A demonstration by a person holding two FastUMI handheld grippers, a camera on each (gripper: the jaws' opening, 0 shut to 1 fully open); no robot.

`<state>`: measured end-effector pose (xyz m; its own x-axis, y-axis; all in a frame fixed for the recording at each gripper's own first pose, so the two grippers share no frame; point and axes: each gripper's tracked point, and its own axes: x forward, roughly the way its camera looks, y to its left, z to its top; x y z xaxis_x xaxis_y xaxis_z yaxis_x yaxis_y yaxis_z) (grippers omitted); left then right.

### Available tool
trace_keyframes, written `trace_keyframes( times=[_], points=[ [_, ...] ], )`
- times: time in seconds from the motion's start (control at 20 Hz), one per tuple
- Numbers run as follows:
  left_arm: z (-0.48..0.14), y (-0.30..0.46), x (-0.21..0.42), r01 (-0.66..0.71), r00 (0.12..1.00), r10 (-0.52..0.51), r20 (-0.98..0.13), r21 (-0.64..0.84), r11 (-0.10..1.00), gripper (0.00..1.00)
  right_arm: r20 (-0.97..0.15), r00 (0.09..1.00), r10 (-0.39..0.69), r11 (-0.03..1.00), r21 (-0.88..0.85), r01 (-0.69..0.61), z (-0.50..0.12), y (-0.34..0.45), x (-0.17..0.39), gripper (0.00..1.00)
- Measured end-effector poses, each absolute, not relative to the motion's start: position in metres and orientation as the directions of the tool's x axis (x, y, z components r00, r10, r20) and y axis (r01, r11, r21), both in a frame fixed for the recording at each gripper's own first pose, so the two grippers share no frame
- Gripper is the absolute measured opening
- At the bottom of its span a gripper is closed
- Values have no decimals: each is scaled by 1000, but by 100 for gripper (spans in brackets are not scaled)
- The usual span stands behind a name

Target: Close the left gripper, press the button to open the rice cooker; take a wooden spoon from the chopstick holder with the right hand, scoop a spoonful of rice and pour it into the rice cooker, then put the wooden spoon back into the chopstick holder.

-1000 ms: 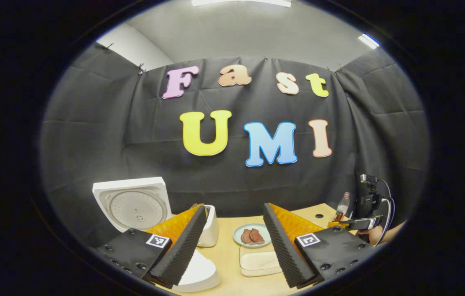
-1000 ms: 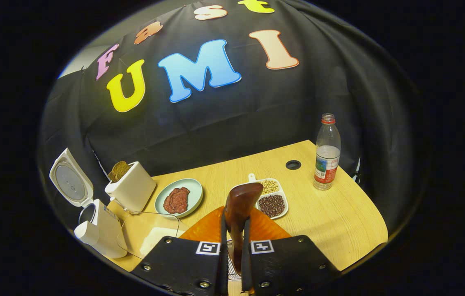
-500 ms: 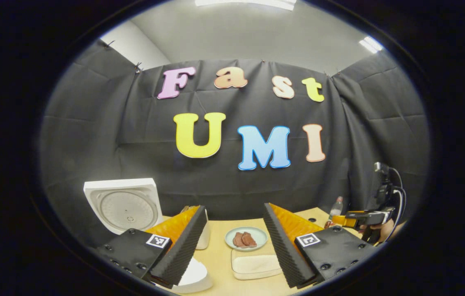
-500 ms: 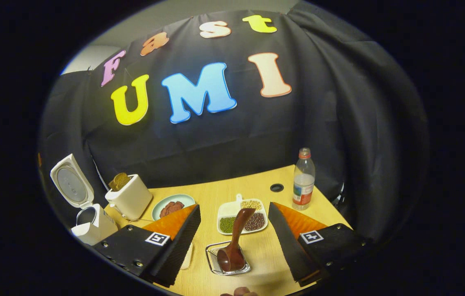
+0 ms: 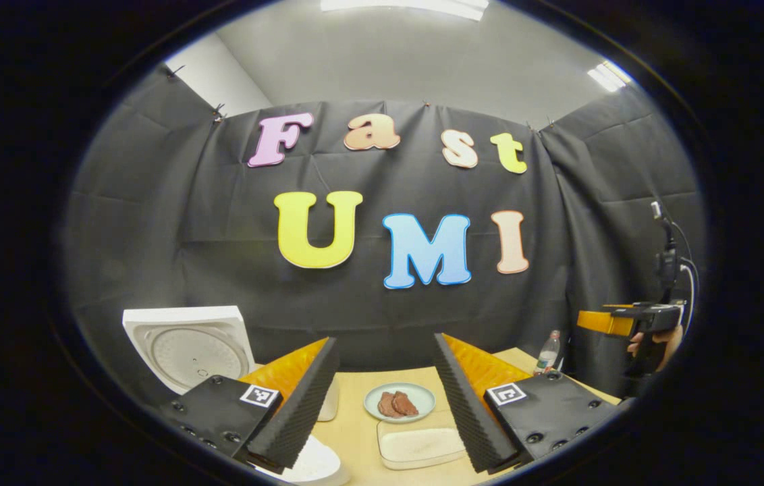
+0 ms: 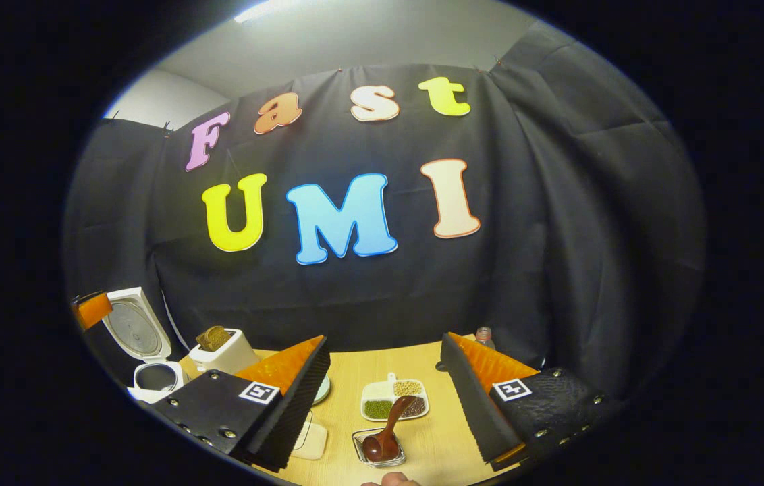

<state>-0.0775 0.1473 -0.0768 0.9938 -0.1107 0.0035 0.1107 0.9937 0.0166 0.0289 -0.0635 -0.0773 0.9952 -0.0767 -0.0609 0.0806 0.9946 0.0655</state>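
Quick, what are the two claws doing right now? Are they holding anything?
Left claw: open, holding nothing.
Right claw: open, holding nothing; the wooden spoon sits in its holder on the table.

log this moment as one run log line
brown wooden spoon: in wire chopstick holder | white rice cooker: lid up | right tool: open | left tool: open

White rice cooker (image 6: pixel 152 378) far left, lid up; brown wooden spoon (image 6: pixel 385 435) leaning in near wire holder (image 6: pixel 376 453).
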Motion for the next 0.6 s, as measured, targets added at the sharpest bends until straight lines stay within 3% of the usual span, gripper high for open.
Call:
trace_keyframes(
  times=[0.25,0.6],
  points=[
    [-65,162,-63,92,996,-92,8,-3,996,97,-26,998,-58,998,26,58,-47,-41,24,99],
    [-37,250,-44,-53,998,53,16,24,998,96,-43,998,-40,998,41,42,-51,-27,35,99]
  ],
)
